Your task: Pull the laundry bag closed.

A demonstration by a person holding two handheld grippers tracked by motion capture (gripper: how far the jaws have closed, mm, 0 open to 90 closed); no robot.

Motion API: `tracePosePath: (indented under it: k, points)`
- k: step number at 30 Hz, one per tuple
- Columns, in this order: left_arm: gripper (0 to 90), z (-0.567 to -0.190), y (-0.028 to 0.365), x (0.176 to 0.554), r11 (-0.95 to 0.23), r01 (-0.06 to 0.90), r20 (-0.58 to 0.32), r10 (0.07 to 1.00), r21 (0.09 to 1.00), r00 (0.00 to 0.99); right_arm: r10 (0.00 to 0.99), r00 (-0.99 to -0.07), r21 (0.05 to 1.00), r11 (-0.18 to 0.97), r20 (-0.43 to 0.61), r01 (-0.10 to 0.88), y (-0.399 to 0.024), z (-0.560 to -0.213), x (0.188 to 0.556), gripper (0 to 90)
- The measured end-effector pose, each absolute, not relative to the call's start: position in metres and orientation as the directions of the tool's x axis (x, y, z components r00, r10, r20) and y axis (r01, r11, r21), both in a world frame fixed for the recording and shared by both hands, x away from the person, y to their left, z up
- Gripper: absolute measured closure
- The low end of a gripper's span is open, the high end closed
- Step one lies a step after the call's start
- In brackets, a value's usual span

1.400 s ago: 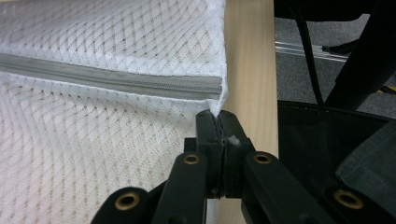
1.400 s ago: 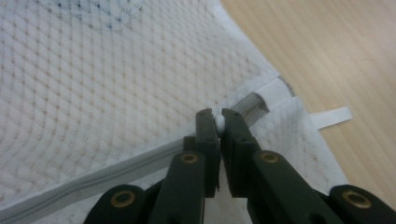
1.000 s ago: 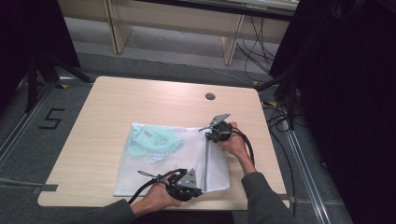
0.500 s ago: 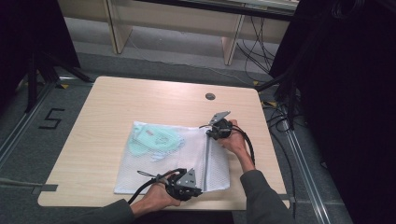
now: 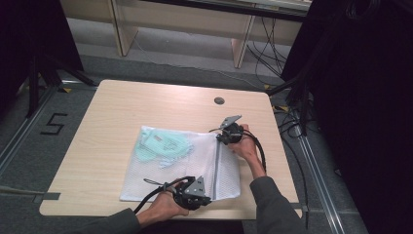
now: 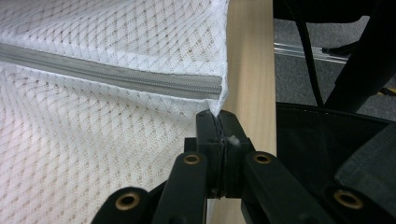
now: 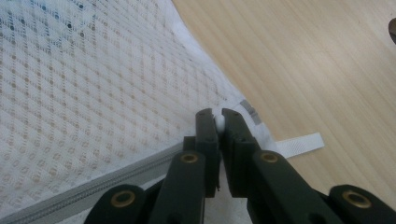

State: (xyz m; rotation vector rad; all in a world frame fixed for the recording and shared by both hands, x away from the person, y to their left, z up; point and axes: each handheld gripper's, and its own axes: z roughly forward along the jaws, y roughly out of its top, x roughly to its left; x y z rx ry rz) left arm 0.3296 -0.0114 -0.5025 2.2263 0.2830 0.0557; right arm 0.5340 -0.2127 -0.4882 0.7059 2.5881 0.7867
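Observation:
A white mesh bag (image 5: 180, 168) lies flat on the wooden table (image 5: 146, 105), with a teal garment (image 5: 160, 146) inside its left half. A grey zipper (image 5: 215, 165) runs from the far edge to the near edge. My left gripper (image 5: 210, 194) is at the near edge, shut on the bag's corner just past the zipper's end (image 6: 205, 88); its jaws (image 6: 217, 116) pinch the mesh fabric. My right gripper (image 5: 219, 138) is at the zipper's far end, shut on the small white zipper pull (image 7: 218, 122). A white fabric tab (image 7: 299, 143) sticks out beside it.
A dark round grommet (image 5: 219, 101) sits in the tabletop behind the right hand. Black cables (image 5: 292, 122) trail off the table's right edge. The floor on the left bears a taped "5" (image 5: 53, 124). Wooden furniture legs (image 5: 241, 48) stand beyond the table.

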Motion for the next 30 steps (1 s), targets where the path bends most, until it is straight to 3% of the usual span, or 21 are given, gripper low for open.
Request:
tracePosePath:
  k: [18, 24, 30]
  points:
    - [84.2, -0.502, -0.011, 0.333, -0.574, 0.21, -0.077, 0.248, 0.791, 0.966, 0.569, -0.804, 0.595, 0.711, -0.174, 0.375, -0.212, -0.489, 0.534, 86.4]
    - [63.3, -0.499, -0.008, 0.339, -0.541, 0.271, -0.123, 0.293, 0.796, 0.948, 0.602, -0.778, 0.605, 0.69, -0.177, 0.397, -0.213, -0.491, 0.536, 82.1]
    - [47.4, -0.492, 0.0, 0.343, -0.507, 0.302, -0.135, 0.34, 0.807, 0.931, 0.643, -0.752, 0.62, 0.651, -0.146, 0.437, -0.213, -0.488, 0.534, 66.8]
